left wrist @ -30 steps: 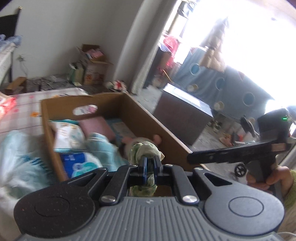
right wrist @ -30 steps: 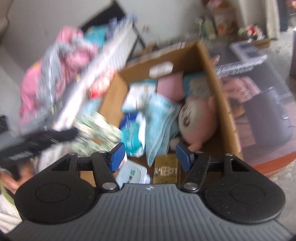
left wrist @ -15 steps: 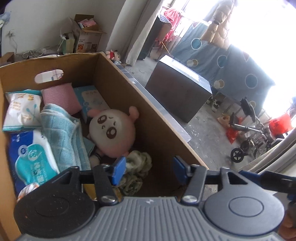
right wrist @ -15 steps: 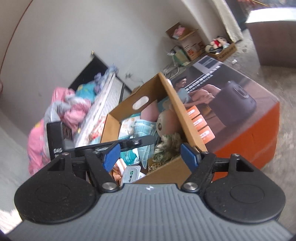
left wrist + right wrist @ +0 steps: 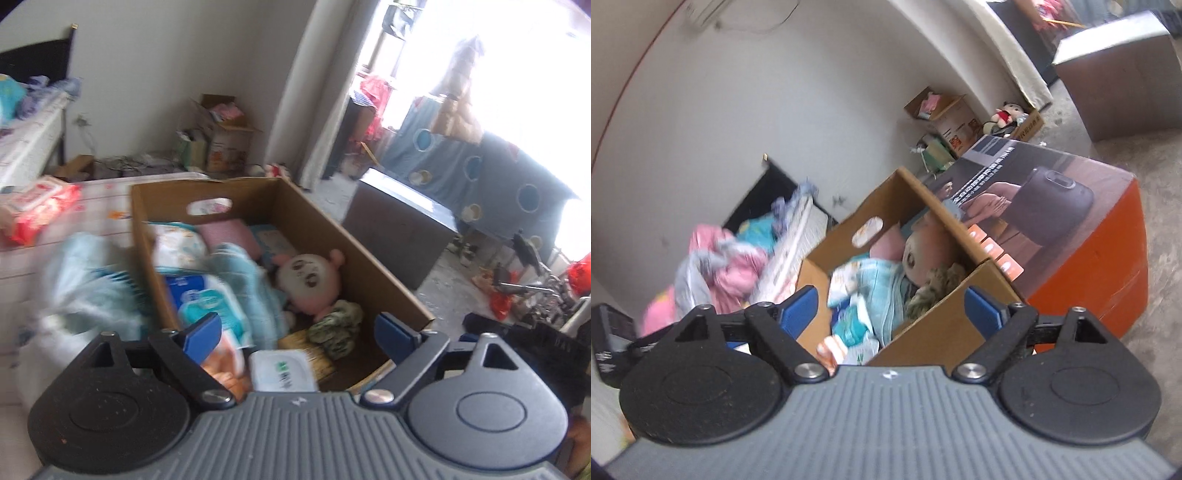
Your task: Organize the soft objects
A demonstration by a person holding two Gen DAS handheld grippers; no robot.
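Note:
An open cardboard box [image 5: 321,221] [image 5: 923,332] holds soft things: a pink round plush toy [image 5: 310,280] [image 5: 916,254], a light blue towel [image 5: 251,288] [image 5: 882,284], wipe packs [image 5: 207,302] and a pink pad [image 5: 231,236]. A crumpled green cloth [image 5: 338,325] [image 5: 938,284] lies loose in the box's near corner beside the plush. My left gripper [image 5: 299,332] hangs above the box's near end, its jaws opening, nothing between them. My right gripper [image 5: 890,308] is outside the box's near wall, jaws opening and empty.
A light blue bundle [image 5: 85,288] and a red-and-white pack [image 5: 33,206] lie on the checked bed left of the box. A big printed orange box [image 5: 1071,236] stands against the box's right side. Pink bedding [image 5: 716,269] is piled further back. A dark cabinet [image 5: 399,229] stands on the floor.
The left gripper, shut on the green cloth a second ago, has opened; the cloth now lies in the box and the gripper has drawn back. The right gripper has widened and pulled away from the box.

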